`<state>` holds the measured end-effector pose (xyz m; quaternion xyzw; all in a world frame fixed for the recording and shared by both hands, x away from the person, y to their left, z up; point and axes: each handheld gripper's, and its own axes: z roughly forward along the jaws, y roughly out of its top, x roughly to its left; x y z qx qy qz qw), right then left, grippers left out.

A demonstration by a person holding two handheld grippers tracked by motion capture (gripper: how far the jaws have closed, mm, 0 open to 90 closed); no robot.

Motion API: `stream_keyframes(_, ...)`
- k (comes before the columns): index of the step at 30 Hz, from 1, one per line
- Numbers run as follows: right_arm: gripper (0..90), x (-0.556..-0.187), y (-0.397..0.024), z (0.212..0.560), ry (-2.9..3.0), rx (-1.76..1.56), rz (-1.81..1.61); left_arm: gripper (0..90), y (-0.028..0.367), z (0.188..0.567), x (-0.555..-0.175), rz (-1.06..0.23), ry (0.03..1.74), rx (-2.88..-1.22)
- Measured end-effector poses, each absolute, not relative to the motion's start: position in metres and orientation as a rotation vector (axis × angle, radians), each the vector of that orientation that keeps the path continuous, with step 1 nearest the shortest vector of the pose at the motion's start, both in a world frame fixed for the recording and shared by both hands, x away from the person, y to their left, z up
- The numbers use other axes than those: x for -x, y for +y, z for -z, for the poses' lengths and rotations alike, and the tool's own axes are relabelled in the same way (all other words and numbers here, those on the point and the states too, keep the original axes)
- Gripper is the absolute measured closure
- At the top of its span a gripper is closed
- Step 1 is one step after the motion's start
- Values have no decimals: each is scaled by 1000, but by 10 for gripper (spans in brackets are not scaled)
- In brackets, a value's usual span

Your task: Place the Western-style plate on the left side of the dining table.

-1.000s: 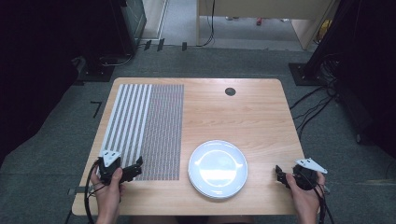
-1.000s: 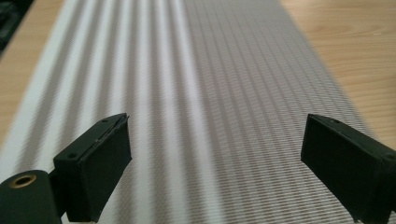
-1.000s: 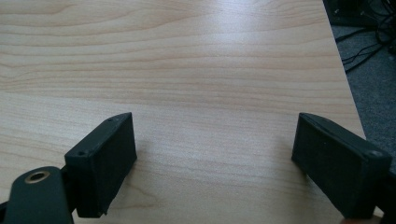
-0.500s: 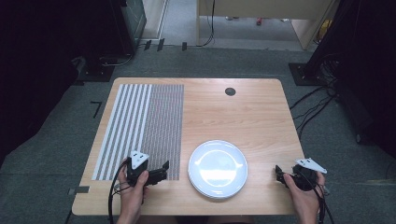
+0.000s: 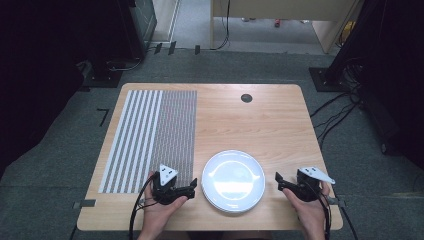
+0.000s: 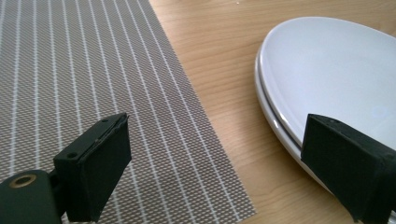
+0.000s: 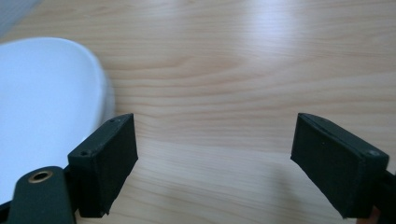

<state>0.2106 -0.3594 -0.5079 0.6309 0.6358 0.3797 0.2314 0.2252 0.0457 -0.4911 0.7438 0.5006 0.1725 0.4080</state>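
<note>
Down at the near edge of the wooden table (image 5: pixel 240 120), a white plate (image 5: pixel 233 180) sits a little right of centre. It is round, glossy and shallow, with a broad flat well and a low rim that catches the overhead light. In the left gripper view a second rim line shows beneath its edge (image 6: pixel 275 126), so it looks like two plates stacked, though that is hard to confirm. To its left lies a striped woven placemat (image 5: pixel 150 140), grey-brown with white lines, wide stripes on its left half and fine ones on its right.

The left gripper (image 5: pixel 192 186) is held just left of the plate, over the mat's near right corner; its jaws are spread wide and grip nothing, one over the mat and one by the plate's rim. The right gripper (image 5: pixel 279 180) rests just right of the plate, jaws likewise wide apart and empty over bare wood.
</note>
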Motion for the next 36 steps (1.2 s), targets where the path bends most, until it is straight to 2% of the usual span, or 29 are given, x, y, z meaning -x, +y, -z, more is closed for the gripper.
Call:
stream_keyframes(7,167,-213,-325,498,1788,-1654,-1135,88,39,490,-222,-385,1235,-1864)
stream_keyframes(8,220,-212,-314,495,1787,-1641,-1154,119,38,490,-221,-384,1230,-1862)
stream_keyframes(9,220,-212,-314,495,1787,-1641,-1154,119,36,490,-220,-391,1228,-1861)
stream_keyframes(10,268,-211,-310,494,1785,-1640,-1159,140,35,490,-219,-395,1218,-1865)
stream_keyframes(11,402,-210,-304,494,1785,-1643,-1189,154,33,490,-218,-390,1216,-1867)
stream_keyframes(12,402,-210,-304,494,1785,-1643,-1189,167,33,490,-218,-390,1216,-1867)
stream_keyframes(13,446,-210,-303,495,1792,-1646,-1205,167,32,491,-217,-386,1218,-1867)
stream_keyframes(14,511,-211,-300,496,1819,-1642,-1223,232,31,492,-216,-377,1234,-1861)
stream_keyframes(17,543,-211,-297,498,1809,-1642,-1212,279,29,495,-215,-354,1246,-1857)
stream_keyframes(22,638,-210,-299,502,1800,-1702,-1199,490,25,498,-212,-298,1231,-1860)
stream_keyframes(23,638,-210,-299,502,1800,-1702,-1199,490,25,499,-211,-286,1229,-1864)
stream_keyframes(26,773,-208,-304,505,1766,-1772,-1234,568,24,502,-212,-259,1261,-1864)
stream_keyframes(31,830,-207,-304,508,1733,-1809,-1256,658,25,503,-211,-247,1262,-1862)
stream_keyframes(36,880,-205,-310,509,1687,-1859,-1315,682,25,503,-213,-219,1254,-1862)
